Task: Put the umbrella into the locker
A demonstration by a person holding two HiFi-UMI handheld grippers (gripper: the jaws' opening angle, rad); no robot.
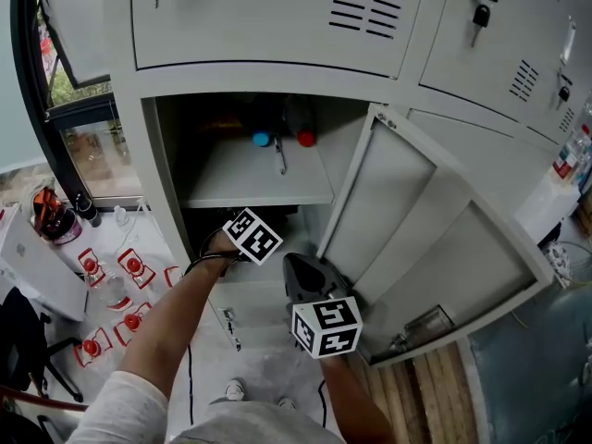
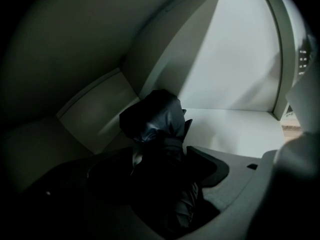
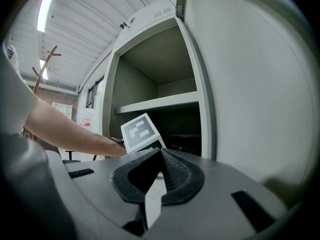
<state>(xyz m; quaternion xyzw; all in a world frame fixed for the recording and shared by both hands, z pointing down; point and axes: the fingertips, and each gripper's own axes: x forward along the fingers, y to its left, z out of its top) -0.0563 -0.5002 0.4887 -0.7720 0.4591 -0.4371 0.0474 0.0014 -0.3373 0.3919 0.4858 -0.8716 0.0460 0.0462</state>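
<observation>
The folded black umbrella [image 2: 159,126] stands tilted in the dark lower compartment of the grey locker [image 1: 139,146], its top against the back corner. My left gripper [image 2: 150,160] reaches into that compartment, and its jaws stand wide on either side of the umbrella's lower part. I see no pad pressing on the umbrella. In the head view only the left gripper's marker cube [image 1: 252,236] shows at the compartment's mouth. My right gripper [image 1: 296,268] hovers just outside, beside the open door [image 1: 416,239]. Its jaws are shut and hold nothing [image 3: 161,153].
A shelf [image 1: 250,188] above the compartment carries a blue thing [image 1: 262,139] and a red thing [image 1: 305,138]. Keys hang in the upper doors [image 1: 480,15]. Red-and-white packets [image 1: 111,285] lie on the floor at left. The door's inner face [image 3: 250,84] fills the right gripper view's right side.
</observation>
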